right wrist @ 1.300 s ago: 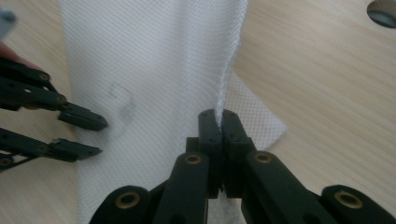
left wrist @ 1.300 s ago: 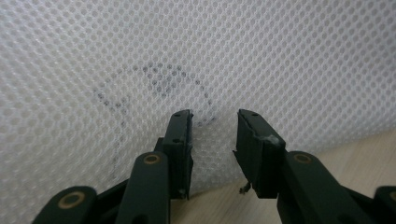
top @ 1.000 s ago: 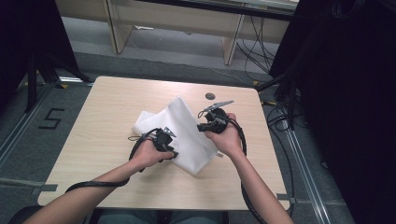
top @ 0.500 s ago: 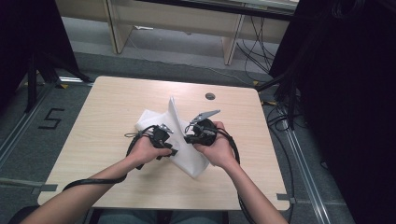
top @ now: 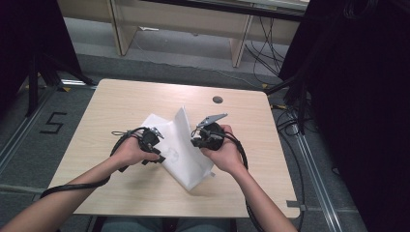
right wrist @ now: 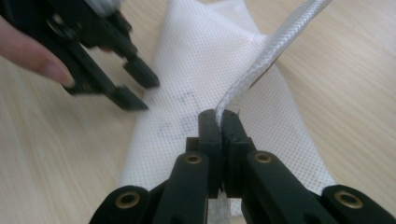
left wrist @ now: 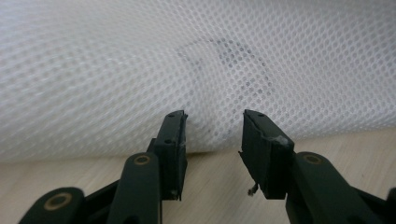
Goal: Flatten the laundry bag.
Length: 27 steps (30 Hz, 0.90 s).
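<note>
Nearest the person's edge of the table (top: 121,193), the white mesh bag (top: 181,154) lies flat on the wood, its near corner pointing toward that edge and the rest running diagonally up toward the middle. The left gripper (left wrist: 212,140) sits at the bag's left side with its jaws spread, having just been opening; nothing is pinched between them, the mesh lying just beyond the tips. That reads as a release, freeing the hand to regrip. The right gripper (right wrist: 219,122) has its jaws pressed together on the bag's folded edge, lifting that flap so it stands up off the table, probably to fold it over. Farther off, a small dark round mark (top: 217,99) lies near the far edge
</note>
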Tool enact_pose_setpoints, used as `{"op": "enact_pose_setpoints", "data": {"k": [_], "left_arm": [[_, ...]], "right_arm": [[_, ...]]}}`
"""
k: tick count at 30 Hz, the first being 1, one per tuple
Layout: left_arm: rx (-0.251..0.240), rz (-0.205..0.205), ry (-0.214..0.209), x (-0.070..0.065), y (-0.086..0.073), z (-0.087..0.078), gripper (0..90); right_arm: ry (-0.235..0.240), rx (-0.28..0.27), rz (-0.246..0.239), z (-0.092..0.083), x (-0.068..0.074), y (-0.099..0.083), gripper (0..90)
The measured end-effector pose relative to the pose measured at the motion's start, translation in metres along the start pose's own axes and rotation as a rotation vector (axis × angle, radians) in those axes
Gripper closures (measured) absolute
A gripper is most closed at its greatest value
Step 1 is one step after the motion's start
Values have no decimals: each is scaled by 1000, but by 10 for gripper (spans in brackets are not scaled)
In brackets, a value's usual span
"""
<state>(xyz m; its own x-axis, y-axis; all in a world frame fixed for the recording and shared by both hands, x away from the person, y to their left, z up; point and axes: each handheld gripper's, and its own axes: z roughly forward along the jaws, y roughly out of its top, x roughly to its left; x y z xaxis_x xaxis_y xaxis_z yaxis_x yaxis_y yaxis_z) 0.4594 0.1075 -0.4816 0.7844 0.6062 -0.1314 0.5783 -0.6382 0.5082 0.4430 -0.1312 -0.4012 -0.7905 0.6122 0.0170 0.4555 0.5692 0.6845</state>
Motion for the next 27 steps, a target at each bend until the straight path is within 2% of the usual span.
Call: {"op": "enact_pose_setpoints", "data": {"k": [1,2,3,4,5,6,8,10,11,12,13,14,16,19,20,21,22,23,24,25,26,27], "left_arm": [[-5,-2,-2,0,1,3,597],[-9,-14,-4,0,2,5,600],[-8,-15,-6,1,3,6,603],[-21,-35,-11,1,4,9,606],[-23,-41,-10,2,5,10,609],[-26,-42,-6,3,6,12,610],[-33,-52,-2,4,7,15,612],[-46,-63,9,5,8,16,623],[-57,-65,9,7,9,17,625],[-65,-81,7,7,10,18,629],[-78,-113,0,7,11,20,629],[-95,-114,3,8,13,23,628],[-104,-111,6,7,17,27,629],[-110,-99,19,5,23,31,629],[-197,-186,19,-2,28,41,629],[-197,-186,19,-2,28,41,629],[-195,-185,27,0,30,42,629],[-205,-205,19,0,31,43,630],[-209,-217,12,2,31,43,630],[-214,-224,-1,3,31,43,630],[-198,-206,-4,6,30,41,627],[-228,-238,-10,5,30,42,625]], "right_arm": [[5,14,-2,-3,1,2,898],[14,-14,8,-3,3,4,897],[19,-18,12,-4,6,6,897],[35,-16,-14,-7,8,9,897],[32,-26,-25,-8,10,10,897],[39,-27,-6,-9,15,12,897],[51,-54,-43,-11,17,15,897],[50,-43,-25,-16,23,17,897],[47,-69,-56,-15,23,18,897],[60,-58,-41,-19,26,20,897],[61,-66,-81,-19,26,22,897],[55,-76,-63,-21,28,23,897],[29,-69,-105,-24,25,27,896],[37,-73,-105,-24,26,29,896],[49,-61,-98,-25,25,29,896],[49,-61,-98,-25,25,29,896],[74,-56,-109,-23,26,24,896],[80,-56,-90,-22,27,22,896],[94,-52,-95,-21,28,19,896],[120,-42,-84,-20,30,16,896],[131,-32,-91,-20,31,14,896],[126,-46,-95,-18,33,12,896]]}}
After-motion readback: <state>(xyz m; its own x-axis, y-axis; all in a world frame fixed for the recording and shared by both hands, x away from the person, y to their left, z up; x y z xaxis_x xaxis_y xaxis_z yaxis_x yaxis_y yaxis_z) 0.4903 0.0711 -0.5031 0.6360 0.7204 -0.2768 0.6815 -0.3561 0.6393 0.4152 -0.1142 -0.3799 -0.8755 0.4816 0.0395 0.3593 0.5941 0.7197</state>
